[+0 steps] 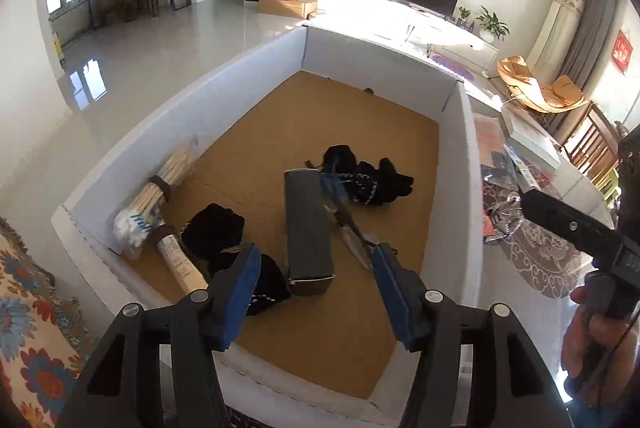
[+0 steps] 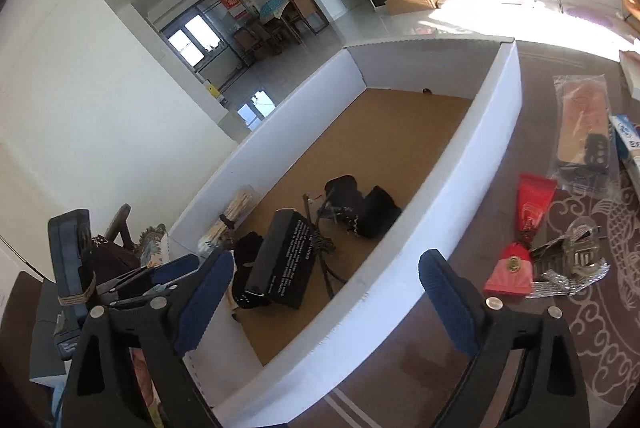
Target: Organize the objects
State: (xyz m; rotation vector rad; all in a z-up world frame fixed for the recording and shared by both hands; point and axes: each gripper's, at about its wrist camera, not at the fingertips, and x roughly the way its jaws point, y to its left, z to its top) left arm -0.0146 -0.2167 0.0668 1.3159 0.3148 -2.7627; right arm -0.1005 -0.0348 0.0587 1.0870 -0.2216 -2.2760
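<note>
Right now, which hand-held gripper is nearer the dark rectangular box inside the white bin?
Left. The left hand-held gripper hovers open directly over the dark box in the white bin; the right hand-held gripper, also open, straddles the bin's wall, farther off.

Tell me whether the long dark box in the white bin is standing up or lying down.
Lying down. The dark box rests lengthwise on the cardboard floor of the white bin, its printed side showing in the right wrist view, among the black socks.

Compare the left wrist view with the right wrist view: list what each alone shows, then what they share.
Left wrist only: the floral patterned cloth and the orange lounge chair.

Right wrist only: the red cone-shaped packet and the pink fan-shaped packet on the patterned tablecloth.

Both: the white-walled cardboard box, the dark rectangular box inside it, and bundled cotton swabs.
</note>
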